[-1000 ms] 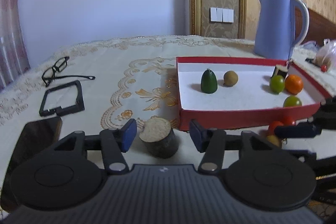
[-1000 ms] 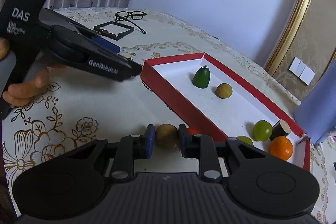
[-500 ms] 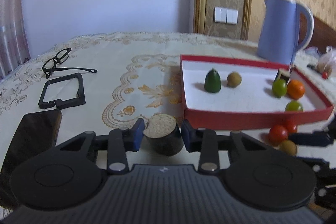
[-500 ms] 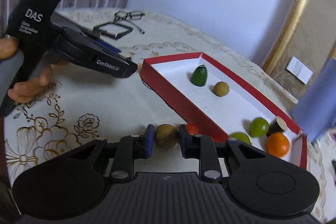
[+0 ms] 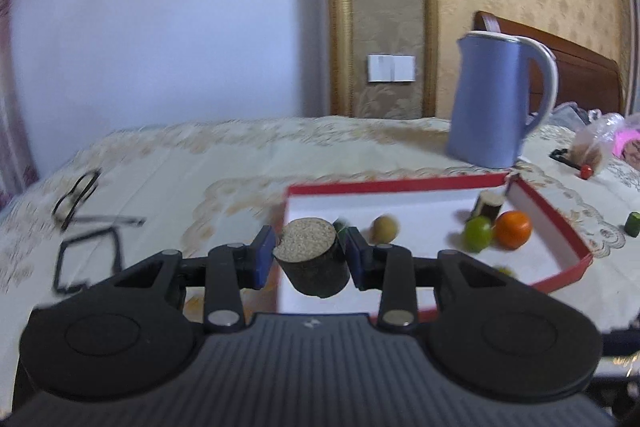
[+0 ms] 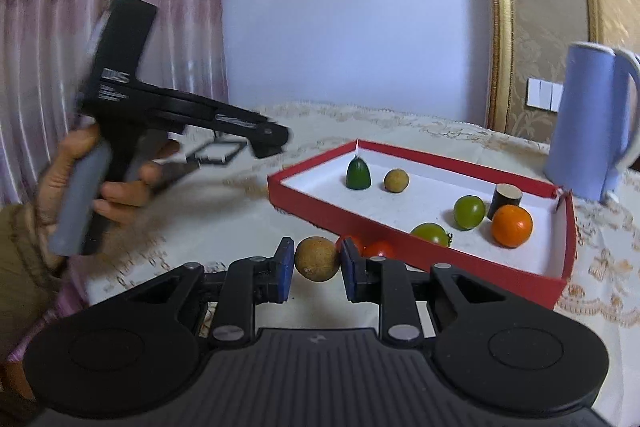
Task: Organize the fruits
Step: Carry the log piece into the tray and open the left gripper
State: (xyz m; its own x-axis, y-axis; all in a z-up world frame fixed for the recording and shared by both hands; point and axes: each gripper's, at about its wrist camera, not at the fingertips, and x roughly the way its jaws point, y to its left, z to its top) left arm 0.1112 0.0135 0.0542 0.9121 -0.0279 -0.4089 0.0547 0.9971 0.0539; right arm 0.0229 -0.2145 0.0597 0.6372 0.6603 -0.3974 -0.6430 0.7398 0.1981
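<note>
The left hand-held gripper (image 5: 309, 259) was seen closed on a dark cut fruit piece (image 5: 313, 266) with a pale, grainy top face — the piece was pinched between the blue pads (image 5: 264, 262) and held clear of the surface, in front of the near-left corner of the red box (image 5: 568, 269). The right hand-held gripper (image 6: 316, 269) was seen clamped on a round brown fruit (image 6: 317, 259), held just above the cloth-covered desk (image 6: 224, 223), beside the box's near wall. Two red tomatoes (image 6: 374, 249) were left on the desk just behind that fruit, against the box wall.

Inside the white-lined box were seen a green pointed fruit (image 6: 358, 174) and a small brown fruit (image 6: 396, 180) side by side at the far-left end; an orange (image 6: 512, 225), two green tomatoes (image 6: 469, 212) and a dark cylinder piece (image 6: 506, 195) were grouped at the right end. A blue kettle (image 5: 498, 99) stood behind the box — eyeglasses (image 5: 78, 199) lay far left.
</note>
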